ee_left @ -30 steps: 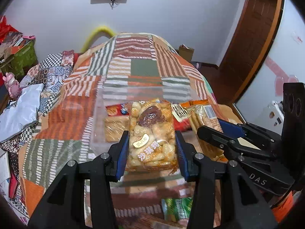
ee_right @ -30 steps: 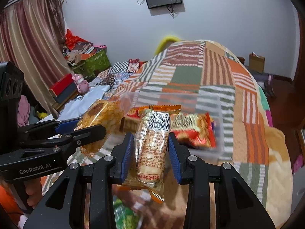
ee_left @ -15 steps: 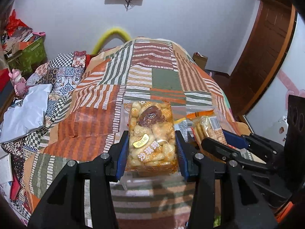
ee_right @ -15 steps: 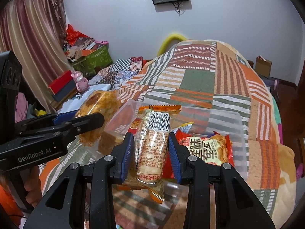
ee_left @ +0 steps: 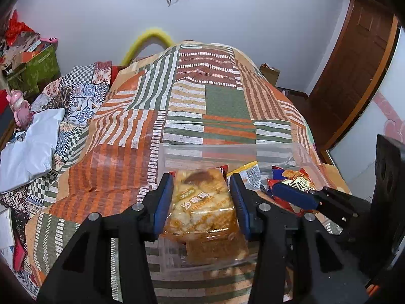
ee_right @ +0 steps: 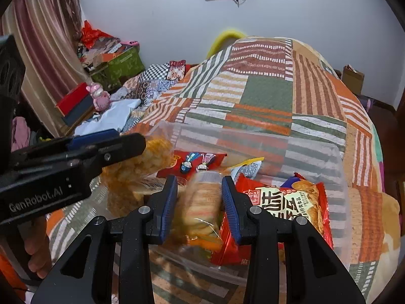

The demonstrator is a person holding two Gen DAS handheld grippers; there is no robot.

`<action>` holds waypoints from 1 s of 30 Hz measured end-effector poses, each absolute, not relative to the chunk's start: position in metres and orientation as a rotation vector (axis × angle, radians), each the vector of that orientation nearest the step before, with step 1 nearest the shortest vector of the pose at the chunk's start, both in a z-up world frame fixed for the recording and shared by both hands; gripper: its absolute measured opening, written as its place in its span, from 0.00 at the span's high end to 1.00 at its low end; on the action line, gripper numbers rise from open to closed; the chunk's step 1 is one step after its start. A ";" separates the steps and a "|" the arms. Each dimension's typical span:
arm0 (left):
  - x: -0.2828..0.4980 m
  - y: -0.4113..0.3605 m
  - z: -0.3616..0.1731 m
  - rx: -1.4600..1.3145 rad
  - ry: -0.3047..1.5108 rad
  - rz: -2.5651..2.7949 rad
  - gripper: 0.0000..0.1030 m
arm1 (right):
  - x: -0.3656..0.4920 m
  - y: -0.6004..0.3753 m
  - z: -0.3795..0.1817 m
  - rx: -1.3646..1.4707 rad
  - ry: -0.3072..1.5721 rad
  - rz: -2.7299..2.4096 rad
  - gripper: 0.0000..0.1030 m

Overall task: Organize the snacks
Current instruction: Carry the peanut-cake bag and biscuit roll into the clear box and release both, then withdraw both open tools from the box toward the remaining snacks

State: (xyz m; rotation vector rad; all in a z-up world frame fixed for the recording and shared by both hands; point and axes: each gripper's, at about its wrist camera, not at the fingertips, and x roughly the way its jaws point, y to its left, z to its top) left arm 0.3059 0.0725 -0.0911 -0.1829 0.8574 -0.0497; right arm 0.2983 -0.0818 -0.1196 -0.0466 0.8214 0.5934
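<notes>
A clear plastic bin (ee_left: pixel 210 152) (ee_right: pixel 336 157) stands on the patchwork quilt and holds several snack packs. My left gripper (ee_left: pixel 201 197) is over the bin; its jaws stand wider than the yellow puffed-snack pack (ee_left: pixel 200 202), which is blurred and dropping between them. My right gripper (ee_right: pixel 198 200) is also over the bin, jaws apart, with the blurred biscuit pack (ee_right: pixel 202 202) falling loose between them. A red chips bag (ee_right: pixel 286 202) lies in the bin to the right. The left gripper also shows at the left of the right wrist view (ee_right: pixel 101 152).
The striped patchwork quilt (ee_left: pixel 210 101) covers the bed. Folded bedding and a white sheet (ee_left: pixel 33 139) lie at the left. A pink toy (ee_right: pixel 98 96), red box and green box sit at the far left. A wooden door (ee_left: pixel 354 76) is at the right.
Both grippers have moved forward and down over the bin. Both have opened, and the two packs are slipping down out of the jaws into the bin.
</notes>
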 end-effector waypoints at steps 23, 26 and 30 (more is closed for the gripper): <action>0.255 0.058 -0.064 -0.132 0.817 -0.047 0.40 | 0.249 -0.108 -0.092 -0.069 0.772 0.600 0.60; 0.236 0.056 -0.063 -0.116 0.821 -0.046 0.39 | 0.236 -0.115 -0.088 -0.066 0.765 0.603 0.57; 0.207 0.055 -0.065 -0.101 0.826 -0.039 0.36 | 0.215 -0.123 -0.087 -0.067 0.756 0.603 0.57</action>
